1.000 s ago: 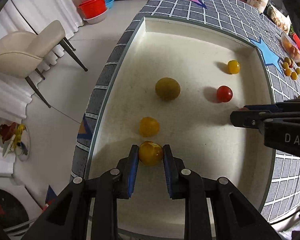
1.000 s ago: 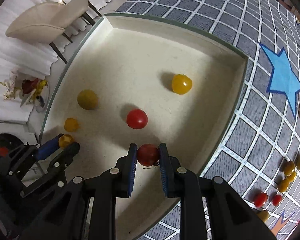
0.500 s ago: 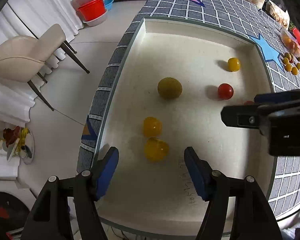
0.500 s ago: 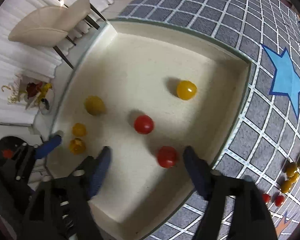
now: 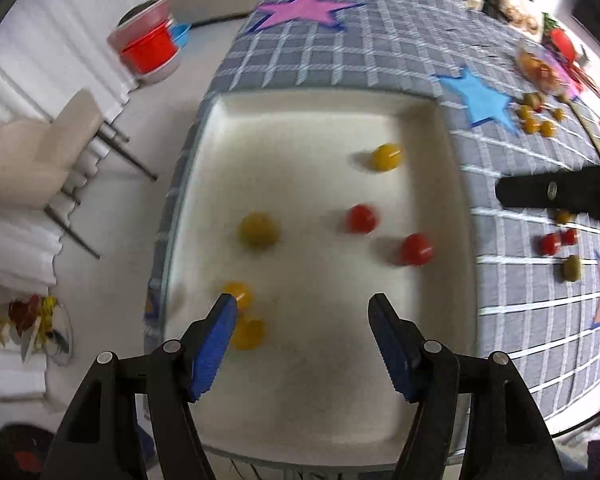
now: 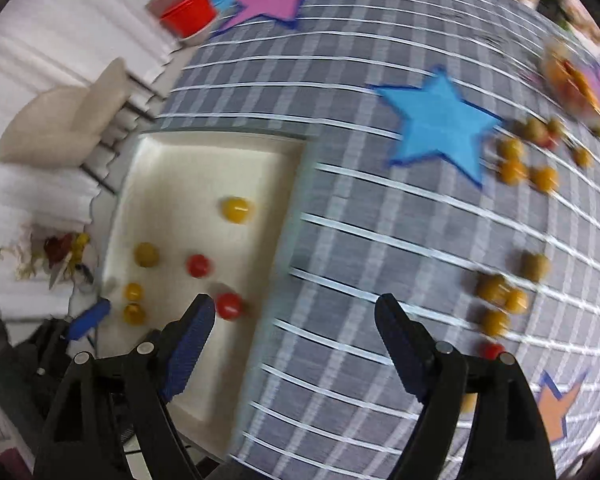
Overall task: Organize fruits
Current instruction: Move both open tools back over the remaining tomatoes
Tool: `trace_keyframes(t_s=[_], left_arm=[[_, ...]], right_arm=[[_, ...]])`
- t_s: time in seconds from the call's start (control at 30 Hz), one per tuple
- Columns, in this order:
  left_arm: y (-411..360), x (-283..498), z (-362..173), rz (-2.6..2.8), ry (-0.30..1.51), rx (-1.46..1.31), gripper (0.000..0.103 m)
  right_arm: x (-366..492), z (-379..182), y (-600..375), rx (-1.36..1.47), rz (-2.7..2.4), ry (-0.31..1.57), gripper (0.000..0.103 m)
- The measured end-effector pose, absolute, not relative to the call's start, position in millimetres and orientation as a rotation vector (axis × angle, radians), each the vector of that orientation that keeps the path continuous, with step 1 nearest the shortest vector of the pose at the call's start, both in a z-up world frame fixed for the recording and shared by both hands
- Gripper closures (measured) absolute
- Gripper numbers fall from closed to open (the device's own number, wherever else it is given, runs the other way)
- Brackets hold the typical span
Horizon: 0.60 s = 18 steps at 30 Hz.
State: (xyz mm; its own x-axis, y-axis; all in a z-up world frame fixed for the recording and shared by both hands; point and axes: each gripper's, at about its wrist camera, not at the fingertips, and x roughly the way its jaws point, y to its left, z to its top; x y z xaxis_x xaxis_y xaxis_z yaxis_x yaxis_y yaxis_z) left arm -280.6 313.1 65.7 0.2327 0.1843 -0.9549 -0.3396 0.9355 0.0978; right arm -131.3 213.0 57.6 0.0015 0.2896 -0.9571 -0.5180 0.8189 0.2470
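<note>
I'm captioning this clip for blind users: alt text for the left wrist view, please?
An open left gripper hovers empty over a white tray holding four yellow and two red fruits. More fruit lies on the checked tablecloth to the right.

Both grippers have let go and pulled back: the left gripper (image 5: 302, 316) gapes above its yellow fruit (image 5: 249, 334), the right gripper (image 6: 296, 320) has swung from its red fruit (image 6: 229, 306) over the cloth (image 6: 380, 240).

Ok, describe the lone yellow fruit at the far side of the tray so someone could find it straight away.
Start at the white rectangular tray on the grey checked tablecloth. In its far right part, nearest the blue star, sits a small round yellow fruit. It lies alone, beyond the two red fruits, unlike the yellow ones clustered near the left gripper.
</note>
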Motion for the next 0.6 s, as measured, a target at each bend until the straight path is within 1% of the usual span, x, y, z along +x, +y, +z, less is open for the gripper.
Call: trace_keyframes(t_s=[0.2,0.33,0.5,0.6], left_arm=[[273,-250,83,0.239,1.244,-0.077,0.034],[243,-230,84,0.145,1.238,-0.031,0.034],[207,-213,69,0.049,1.269,0.007,0.034],[188,-205,51,0.018,1.314,0.026,0.034]], right_arm=[[-119,51,136,-0.144,0.485,1.472,0.018],[-110,44,89,-0.094,0.381,1.493,0.018],[-97,38,58,-0.046,0.308,1.5,0.018],[-92,36,51,-0.036,0.302,1.503,0.018]])
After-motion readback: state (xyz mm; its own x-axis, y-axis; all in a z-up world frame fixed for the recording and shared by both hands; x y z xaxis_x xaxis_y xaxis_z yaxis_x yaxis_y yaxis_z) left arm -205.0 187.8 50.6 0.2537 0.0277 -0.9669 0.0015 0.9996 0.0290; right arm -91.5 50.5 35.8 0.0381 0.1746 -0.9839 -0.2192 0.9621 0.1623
